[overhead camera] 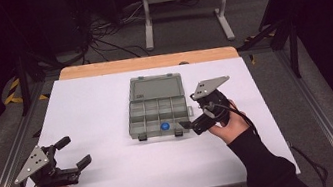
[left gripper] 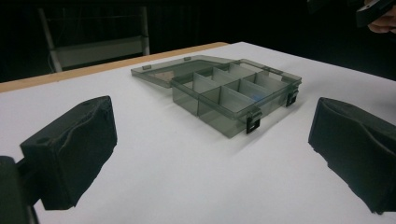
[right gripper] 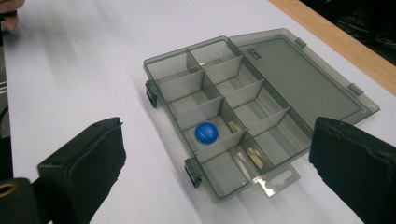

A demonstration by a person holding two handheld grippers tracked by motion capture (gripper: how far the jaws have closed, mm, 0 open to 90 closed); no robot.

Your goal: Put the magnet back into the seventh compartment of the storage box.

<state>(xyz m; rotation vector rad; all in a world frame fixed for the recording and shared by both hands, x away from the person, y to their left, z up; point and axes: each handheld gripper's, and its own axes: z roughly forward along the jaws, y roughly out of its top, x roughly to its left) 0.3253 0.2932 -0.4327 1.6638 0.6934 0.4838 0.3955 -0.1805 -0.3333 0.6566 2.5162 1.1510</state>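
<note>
While the left gripper [overhead camera: 73, 152] sits low at the near left corner of the white table [overhead camera: 92, 115], its jaws spread wide with nothing between them, the right gripper [overhead camera: 185, 124] hovers just off the right end of the compartment box [overhead camera: 157, 111], its jaws also standing far apart and gripping nothing. That box, a smoky translucent grey organiser, lies near the middle of the table with its lid [overhead camera: 157, 87] folded flat open toward the far edge. Two rows of small compartments show inside. A blue ball [overhead camera: 164, 126] rests in one compartment of the near row, the second from the right end as seen from above; from the right gripper view the ball [right gripper: 206, 132] lies between that gripper's spread pads, well ahead of them and untouched. Two black latches [left gripper: 252, 122] hang on the box's near wall. The left gripper is well apart from the box.
</note>
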